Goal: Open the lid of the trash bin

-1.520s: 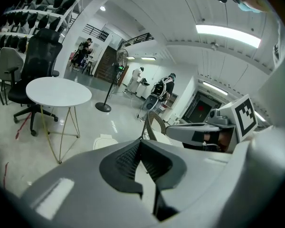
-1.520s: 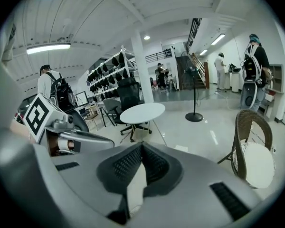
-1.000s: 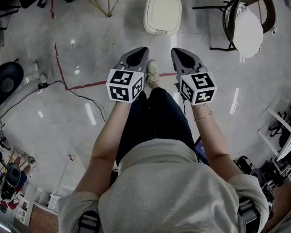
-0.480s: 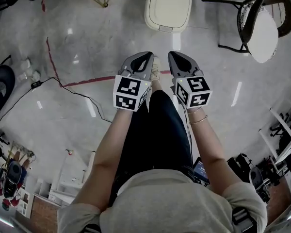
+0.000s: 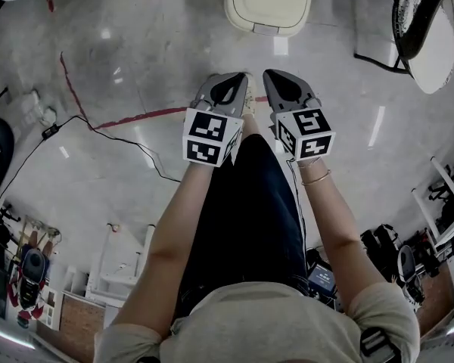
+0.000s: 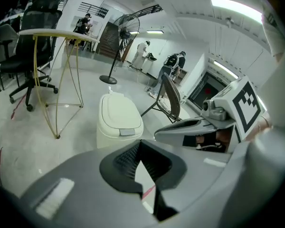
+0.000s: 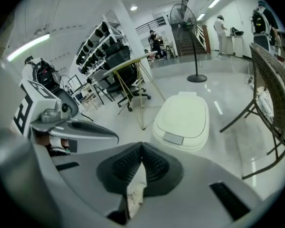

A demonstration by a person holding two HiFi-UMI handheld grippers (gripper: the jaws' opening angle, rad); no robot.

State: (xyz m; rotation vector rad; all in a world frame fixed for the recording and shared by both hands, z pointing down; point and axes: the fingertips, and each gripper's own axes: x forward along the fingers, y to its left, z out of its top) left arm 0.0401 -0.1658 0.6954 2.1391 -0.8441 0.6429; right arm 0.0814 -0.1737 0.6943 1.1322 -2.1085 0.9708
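Note:
The cream trash bin (image 5: pixel 268 2) stands on the floor at the top of the head view, its lid down. It also shows ahead in the left gripper view as the bin (image 6: pixel 118 120), and in the right gripper view as the bin (image 7: pixel 183 120). My left gripper (image 5: pixel 228 89) and right gripper (image 5: pixel 276 85) are held side by side above the person's legs, short of the bin and apart from it. Both are shut with nothing between their pads. The left gripper (image 6: pixel 140 144) and the right gripper (image 7: pixel 141 146) point toward the bin.
A wicker chair (image 5: pixel 424 29) stands right of the bin. A table on gold wire legs (image 6: pixel 57 37) stands to its left, with a black office chair (image 6: pixel 19 56) and a standing fan (image 6: pixel 121 37) beyond. A black cable (image 5: pixel 98 131) and red tape line (image 5: pixel 136 116) cross the floor.
The person has stepped forward, so the bin now sits closer and higher in the head view. Both grippers stay shut and side by side.

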